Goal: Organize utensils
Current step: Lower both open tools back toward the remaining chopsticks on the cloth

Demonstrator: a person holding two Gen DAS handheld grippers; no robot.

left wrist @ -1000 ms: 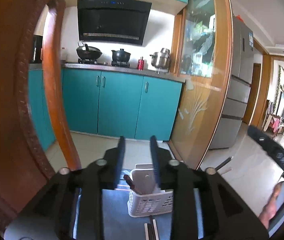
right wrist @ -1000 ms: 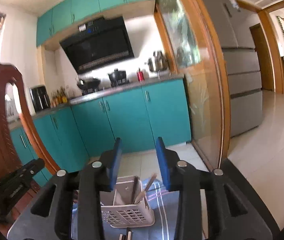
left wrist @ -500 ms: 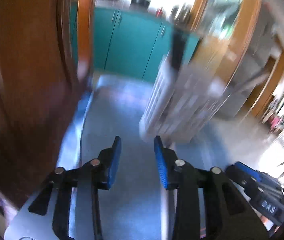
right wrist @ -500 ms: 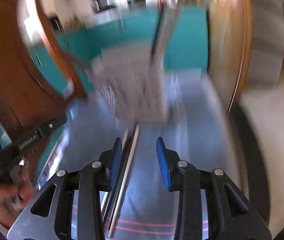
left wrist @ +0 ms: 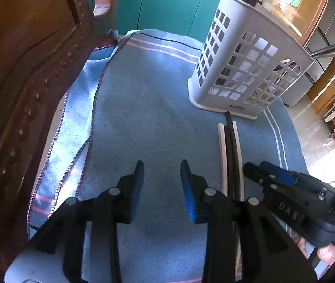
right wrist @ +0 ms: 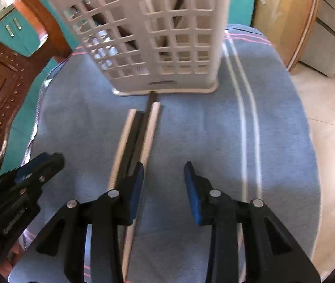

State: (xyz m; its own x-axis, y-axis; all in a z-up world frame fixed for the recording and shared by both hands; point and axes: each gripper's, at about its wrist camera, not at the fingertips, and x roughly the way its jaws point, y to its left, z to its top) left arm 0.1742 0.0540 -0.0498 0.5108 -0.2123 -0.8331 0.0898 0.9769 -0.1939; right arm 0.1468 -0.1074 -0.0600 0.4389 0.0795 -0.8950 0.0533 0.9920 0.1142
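Observation:
A white lattice utensil holder (left wrist: 245, 70) (right wrist: 158, 35) stands on the blue cloth, with dark handles and sticks poking out of its top. In front of it lie several chopsticks (left wrist: 230, 155) (right wrist: 139, 132), pale and dark, side by side. My left gripper (left wrist: 162, 167) hovers over bare cloth just left of them, its jaws opening with nothing between. My right gripper (right wrist: 163, 167) is open and empty, with its left finger over the chopsticks' right edge. Each gripper also shows at the other view's side edge.
The blue cloth (left wrist: 143, 94) with pink and white stripes covers a round table. A carved wooden chair (left wrist: 25, 70) crowds the left side. Teal cabinets (left wrist: 167, 0) stand behind, and the tiled floor (right wrist: 328, 118) drops away on the right.
Both grippers have tipped downward and sunk toward the cloth. The kitchen wall has left both views, and the holder and chopsticks now loom close.

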